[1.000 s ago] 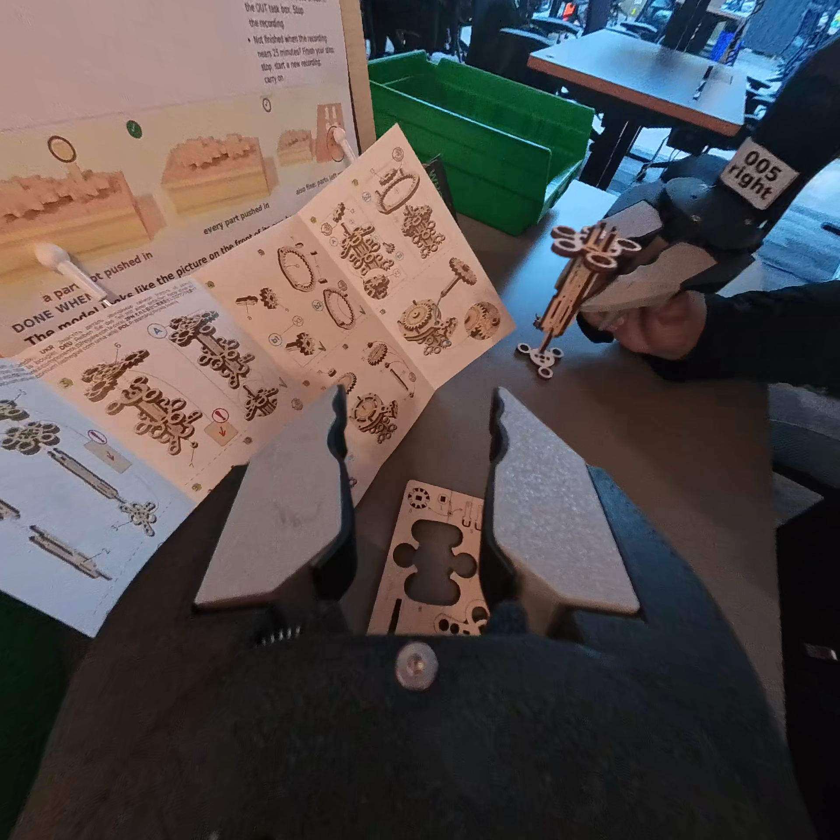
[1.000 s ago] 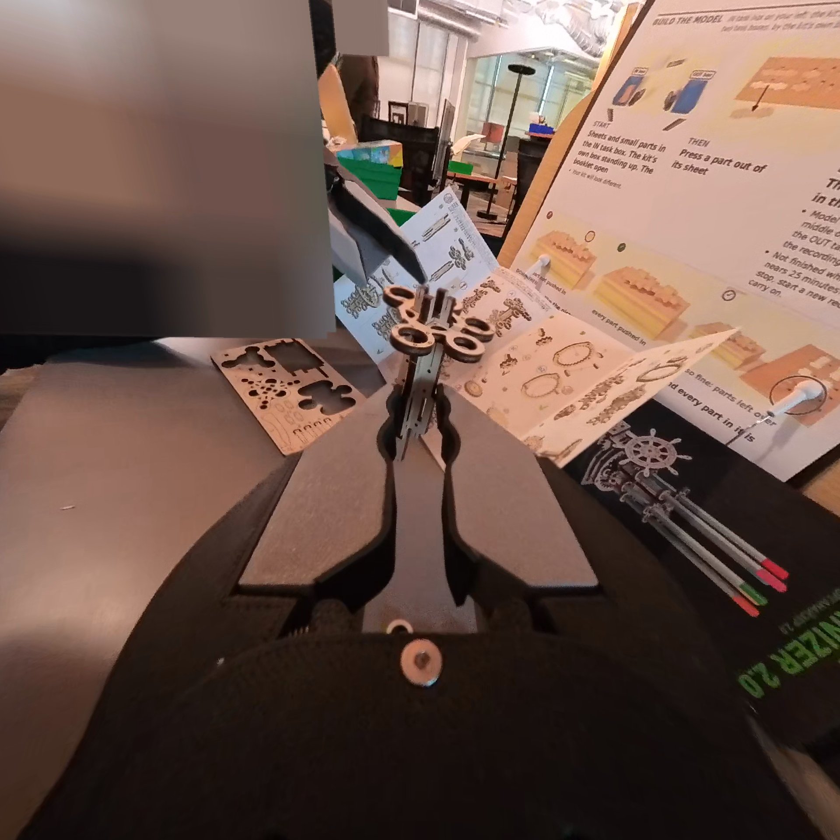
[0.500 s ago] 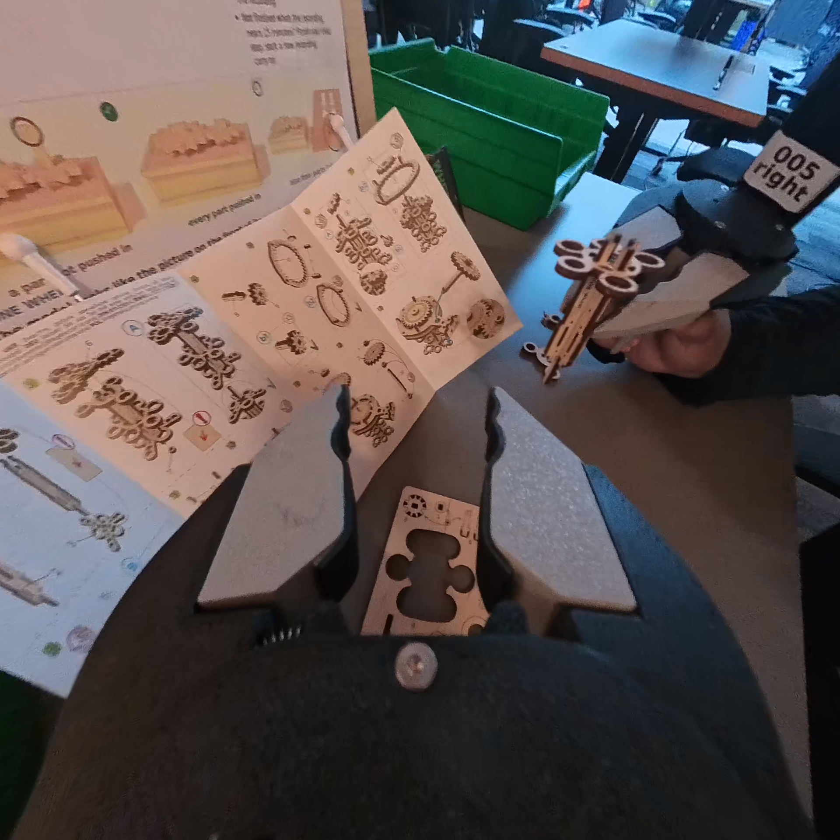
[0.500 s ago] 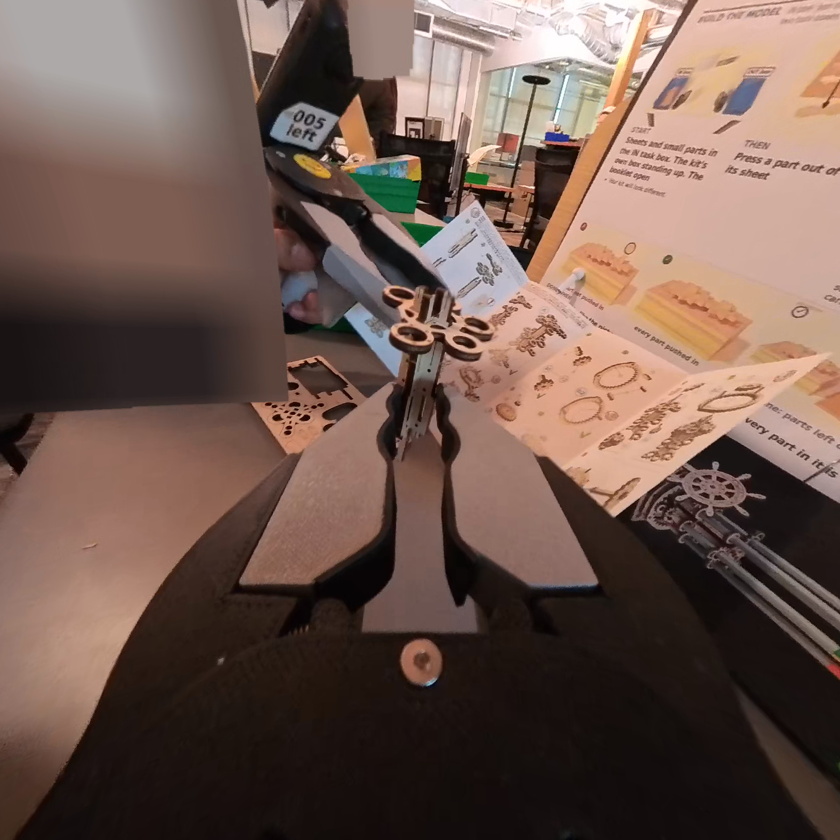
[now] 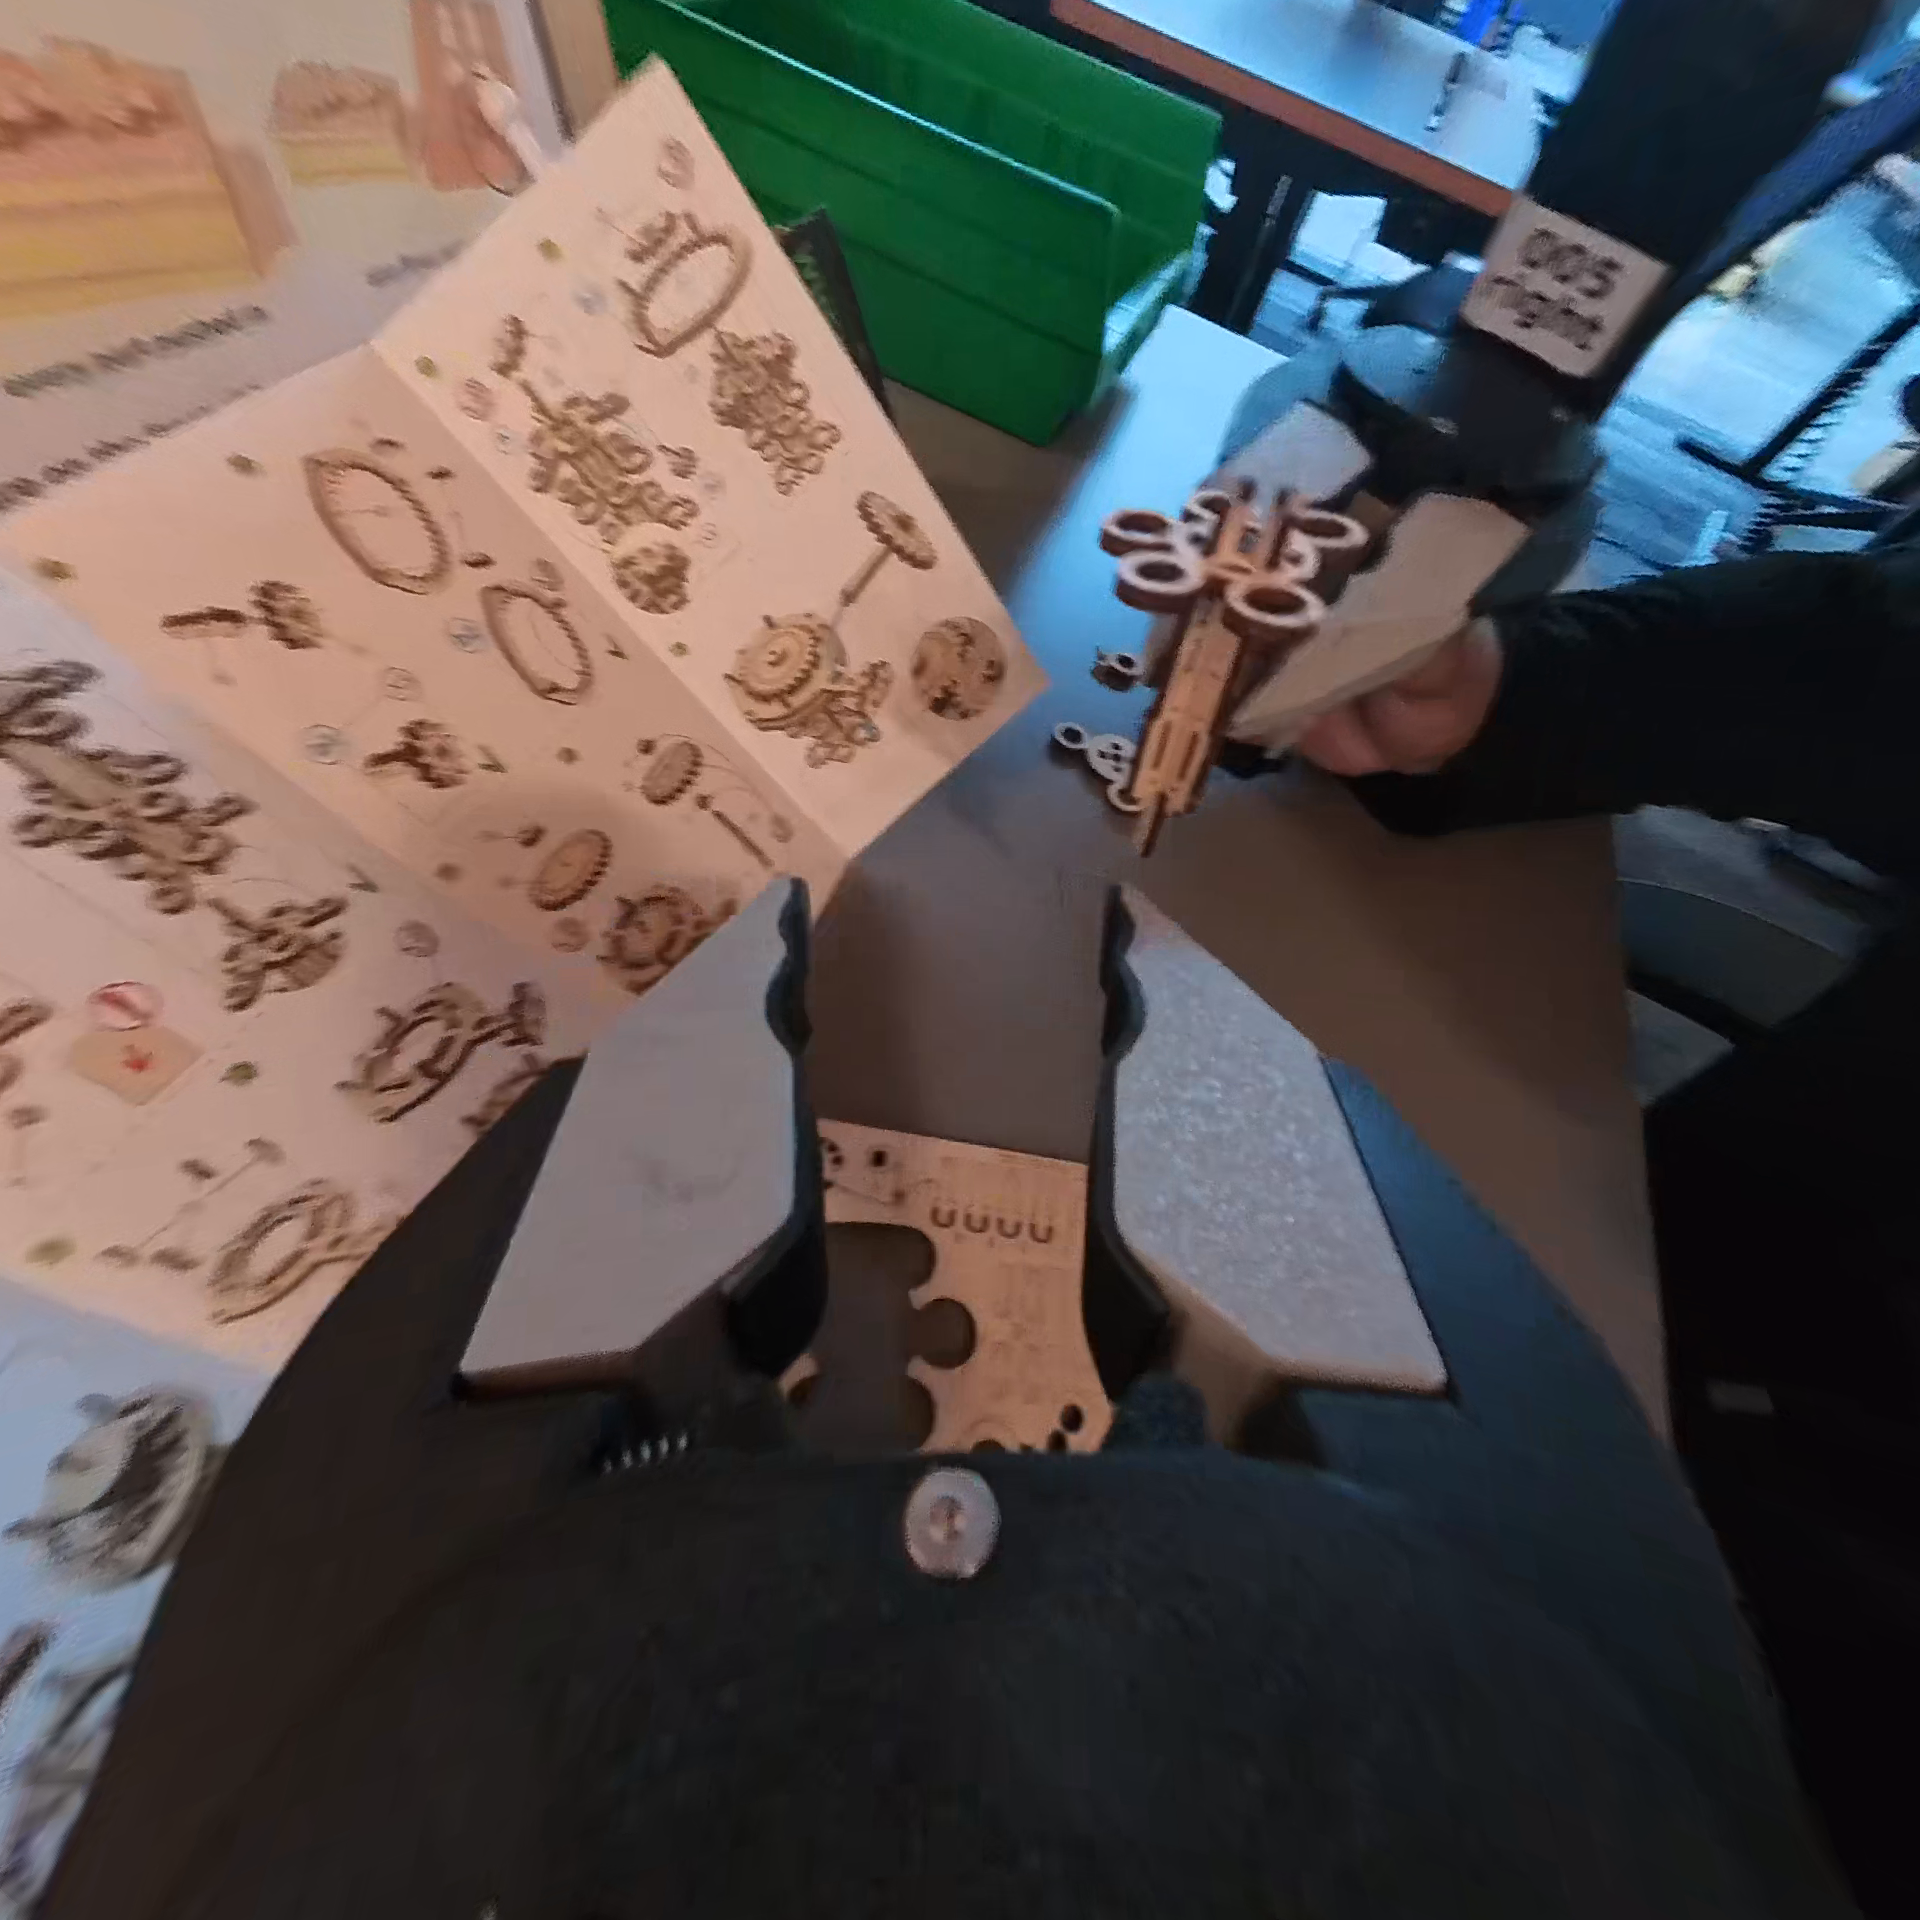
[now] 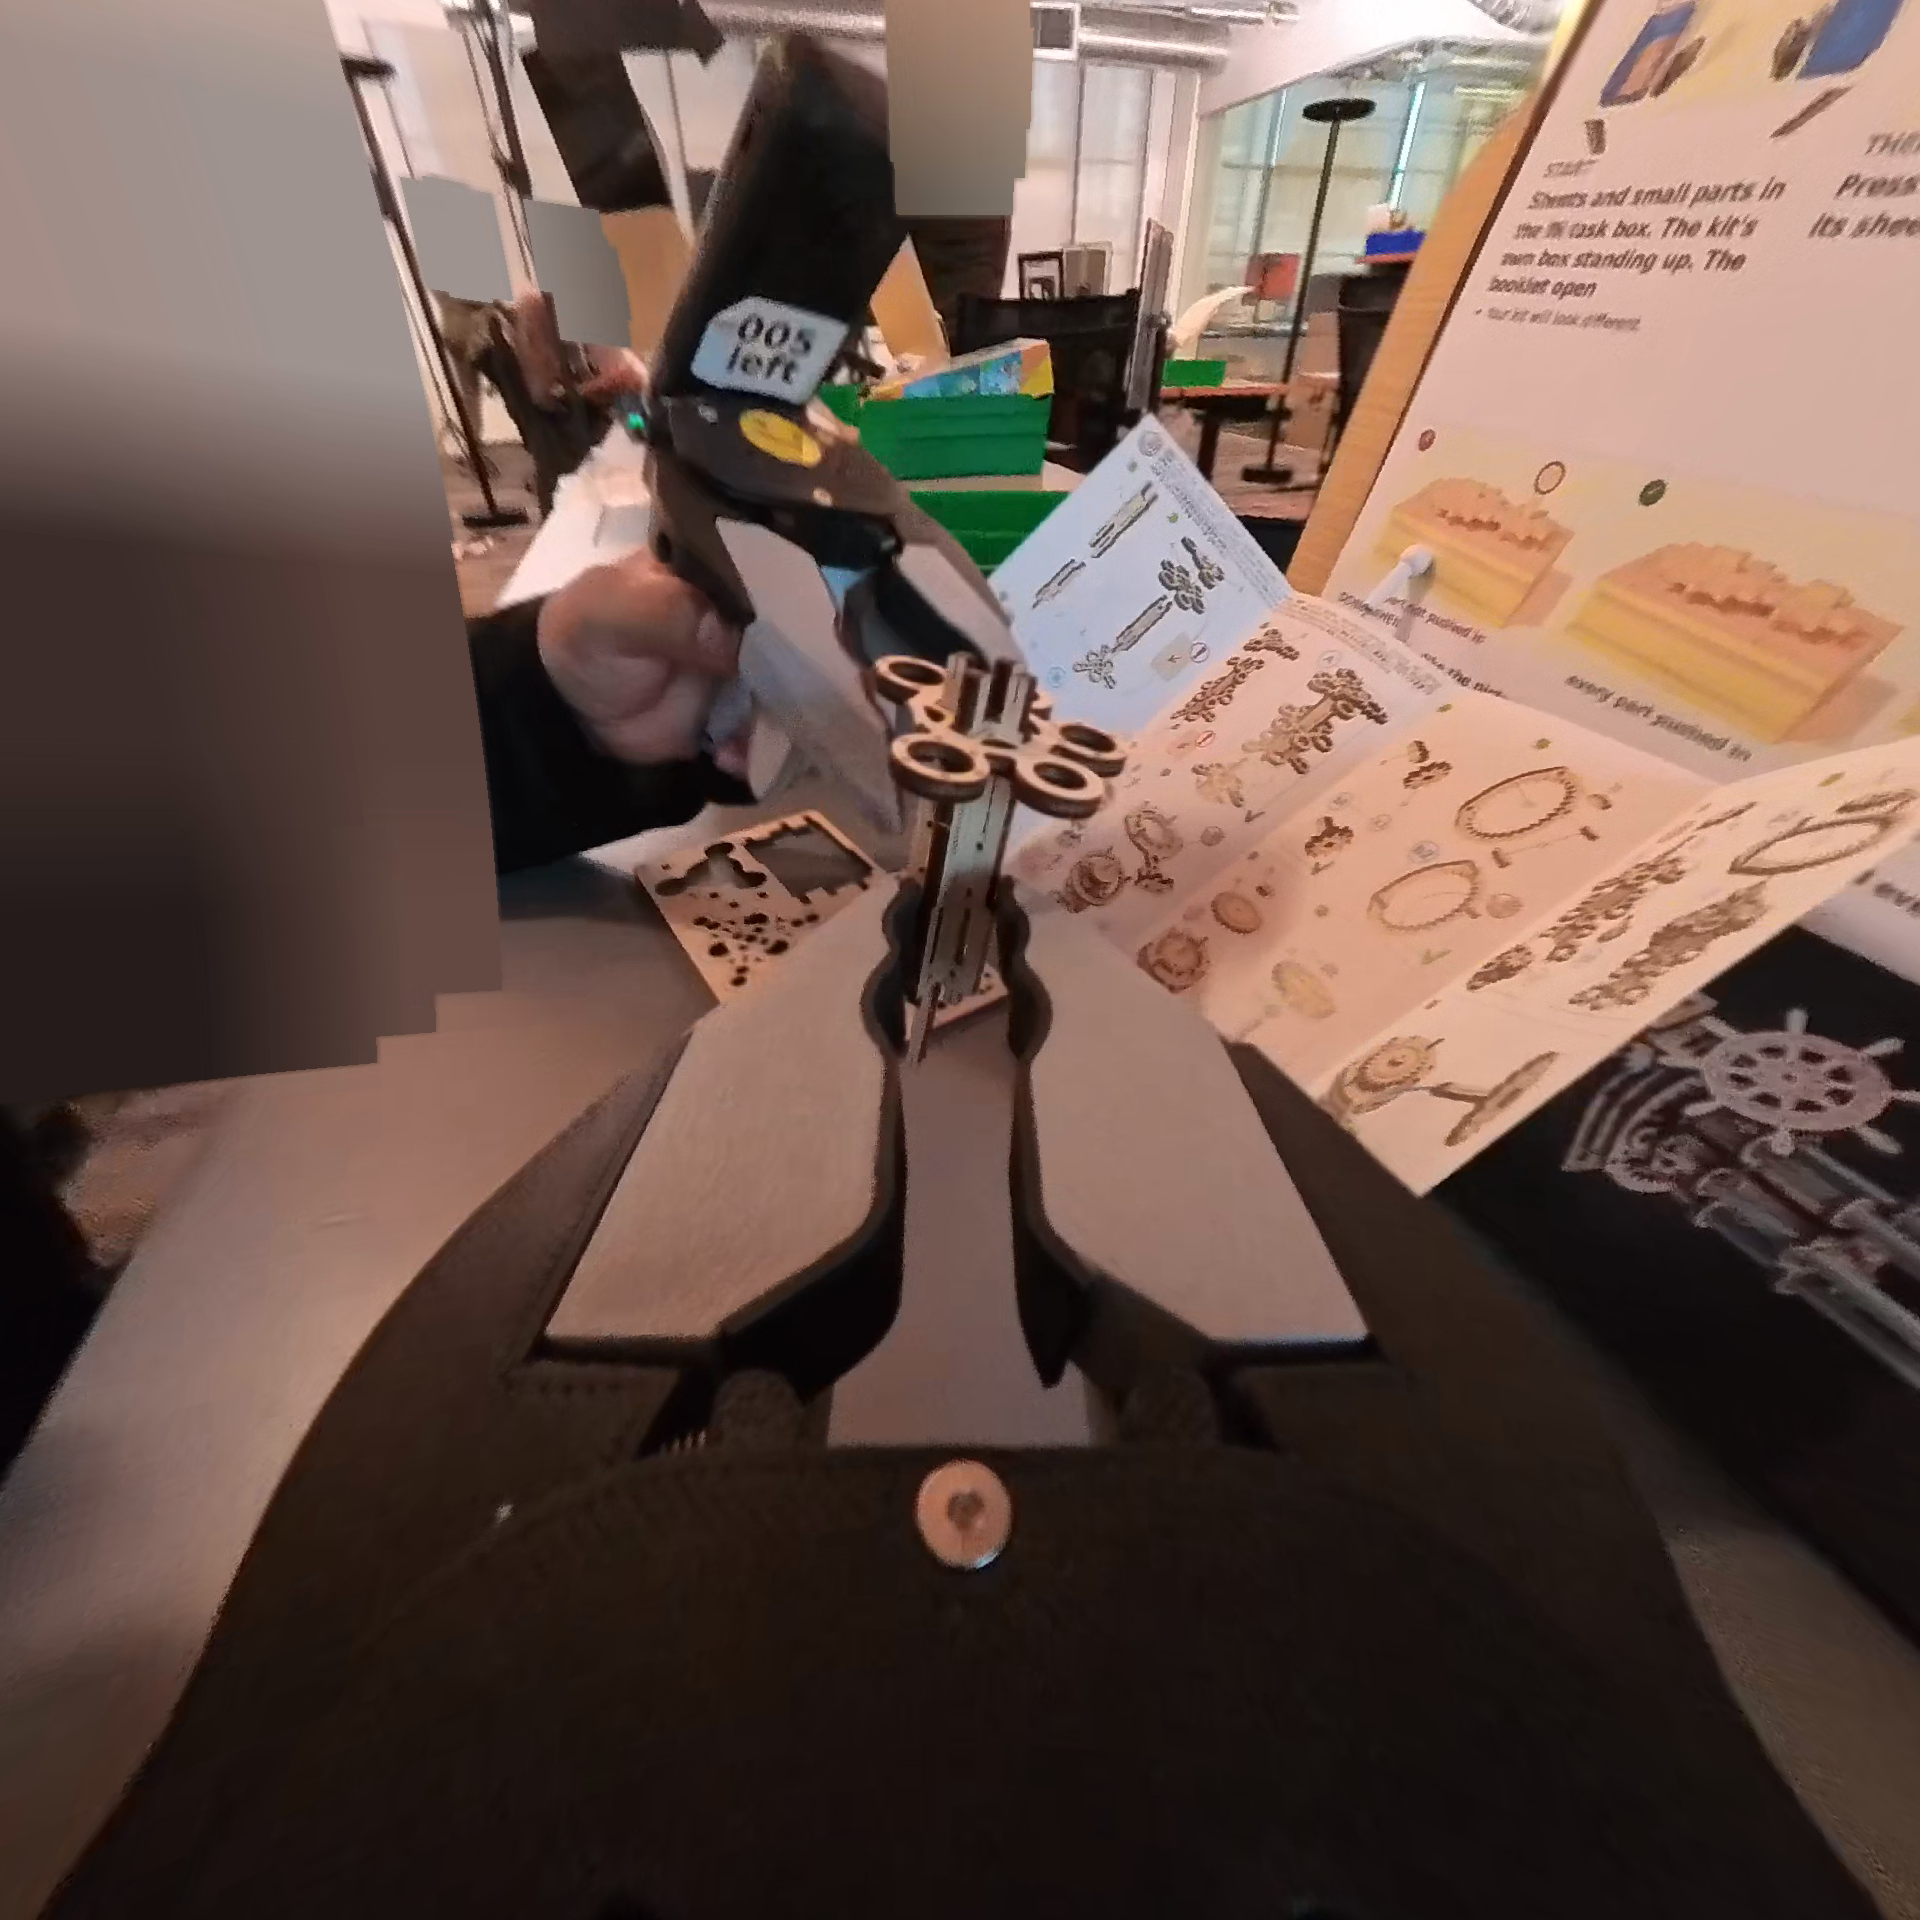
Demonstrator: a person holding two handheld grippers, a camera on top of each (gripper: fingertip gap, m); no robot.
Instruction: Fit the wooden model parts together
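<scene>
My right gripper [image 6: 951,935] is shut on a wooden shaft assembly [image 6: 966,831] with a cluster of rings at its top, and holds it upright above the table. The assembly also shows in the left wrist view [image 5: 1195,665], tilted, in the right gripper [image 5: 1247,623]. My left gripper [image 5: 954,935] is open and empty, above a punched wooden sheet [image 5: 966,1278] that lies flat on the table. In the right wrist view the left gripper [image 6: 894,686] hangs just behind the ring cluster. A small loose wooden piece [image 5: 1091,750] lies on the table under the assembly.
A folded instruction booklet [image 5: 499,644] stands open against a picture board [image 6: 1662,416]. A black kit box [image 6: 1766,1143] lies at the right. A green bin [image 5: 935,187] sits at the table's far end. A person's hands hold both grippers. My right fingertips sit around 6 centimeters from my left ones.
The left gripper has come into the right wrist view and moved close behind the held assembly. The left gripper stays open and the right stays shut on the assembly.
</scene>
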